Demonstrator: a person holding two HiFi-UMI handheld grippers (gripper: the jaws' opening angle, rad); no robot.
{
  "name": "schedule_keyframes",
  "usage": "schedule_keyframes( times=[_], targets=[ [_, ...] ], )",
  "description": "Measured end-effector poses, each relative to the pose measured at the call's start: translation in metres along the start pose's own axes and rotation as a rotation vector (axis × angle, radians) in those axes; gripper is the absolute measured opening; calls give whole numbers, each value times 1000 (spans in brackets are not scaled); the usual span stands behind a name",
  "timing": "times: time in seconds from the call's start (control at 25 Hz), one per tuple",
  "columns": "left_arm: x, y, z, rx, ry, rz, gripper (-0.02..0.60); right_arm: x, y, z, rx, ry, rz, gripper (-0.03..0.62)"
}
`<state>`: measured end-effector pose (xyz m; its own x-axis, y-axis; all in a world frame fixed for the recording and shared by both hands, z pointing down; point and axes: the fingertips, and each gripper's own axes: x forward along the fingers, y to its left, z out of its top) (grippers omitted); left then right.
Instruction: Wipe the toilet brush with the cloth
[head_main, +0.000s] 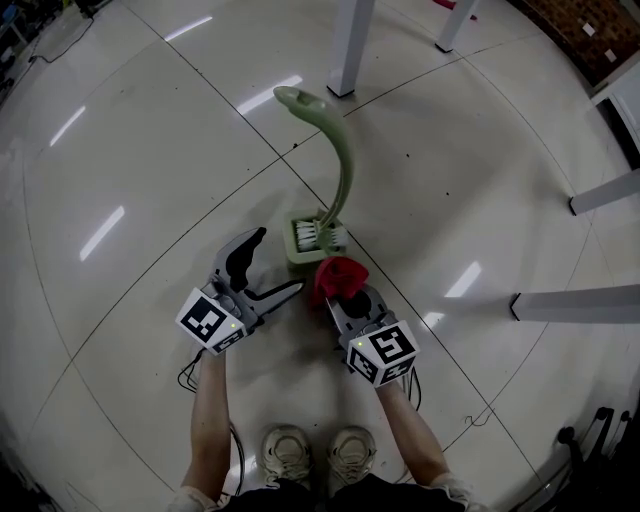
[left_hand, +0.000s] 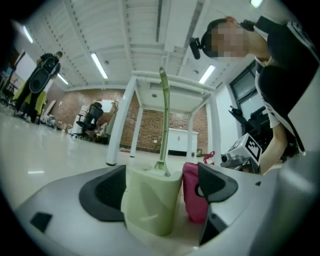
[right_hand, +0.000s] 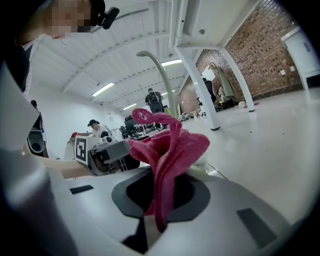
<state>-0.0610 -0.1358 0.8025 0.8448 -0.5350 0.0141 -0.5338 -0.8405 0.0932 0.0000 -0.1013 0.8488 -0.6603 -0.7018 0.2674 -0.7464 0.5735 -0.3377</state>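
Observation:
The pale green toilet brush (head_main: 341, 150) stands in its square green holder (head_main: 318, 238) on the floor, its curved handle rising away from me. My left gripper (head_main: 280, 260) is open just left of the holder. In the left gripper view the holder (left_hand: 150, 205) shows between the wide-apart pads (left_hand: 107, 192), with the handle (left_hand: 165, 115) rising behind. My right gripper (head_main: 347, 297) is shut on a bunched red cloth (head_main: 338, 277), which is right in front of the holder. In the right gripper view the cloth (right_hand: 167, 150) stands up out of the shut gripper (right_hand: 160, 192).
White table legs (head_main: 350, 45) stand just beyond the brush, and white bars (head_main: 575, 300) lie on the floor to the right. The person's shoes (head_main: 288, 450) are below the grippers. Cables trail on the floor at the lower right. People stand far off in the room.

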Motion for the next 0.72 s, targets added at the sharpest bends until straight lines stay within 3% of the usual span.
schedule_keyframes(
  times=[0.12, 0.28, 0.4, 0.72],
  targets=[
    [14, 2, -1, 18, 36, -85, 468, 3, -2, 1, -9, 8, -8, 32],
    [30, 11, -4, 63, 90, -149, 468, 6, -3, 1, -18, 11, -5, 32],
    [36, 14, -7, 38, 107, -194, 468, 8, -4, 0, -12, 11, -1, 32],
    [38, 6, -7, -14, 77, -212, 468, 12, -7, 2, -32, 12, 1, 32]
  ],
)
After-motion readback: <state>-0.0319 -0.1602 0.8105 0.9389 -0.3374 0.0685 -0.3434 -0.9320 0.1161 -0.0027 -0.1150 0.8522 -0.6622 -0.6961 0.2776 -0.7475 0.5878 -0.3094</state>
